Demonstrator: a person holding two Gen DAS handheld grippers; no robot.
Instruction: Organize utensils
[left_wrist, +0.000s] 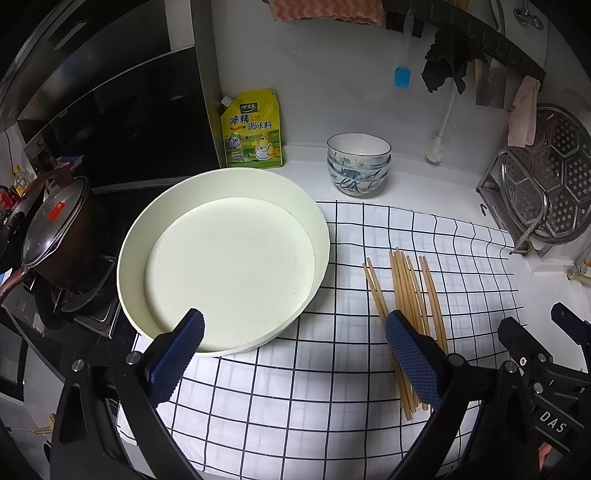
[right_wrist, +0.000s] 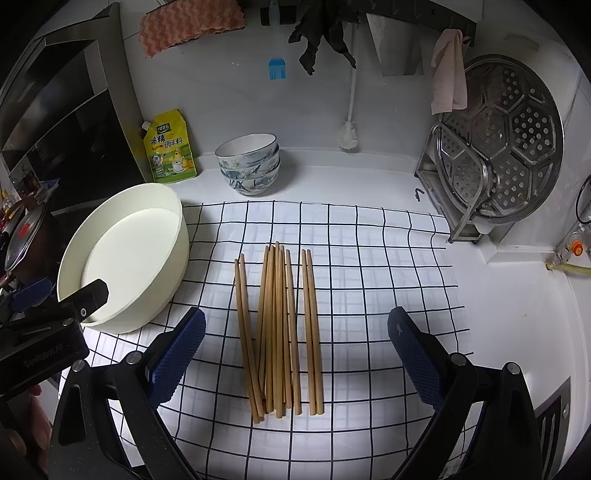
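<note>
Both my grippers, left gripper (left_wrist: 293, 354) and right gripper (right_wrist: 295, 350), spread wide, empty. I'd straddle the tan wooden chopsticks (right_wrist: 277, 325) squarely, pinching mid-bundle.

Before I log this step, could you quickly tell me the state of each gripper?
Left gripper: open, holding nothing.
Right gripper: open, holding nothing, above the chopsticks.

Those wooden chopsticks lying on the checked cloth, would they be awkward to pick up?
Probably. The chopsticks are thin, round-looking sticks, so they may roll or slip when nudged. They lie in loose groups, some crossing, so a pinch might catch several. They look stiff and light, unlikely to bend; the cloth may slow rolling.
</note>
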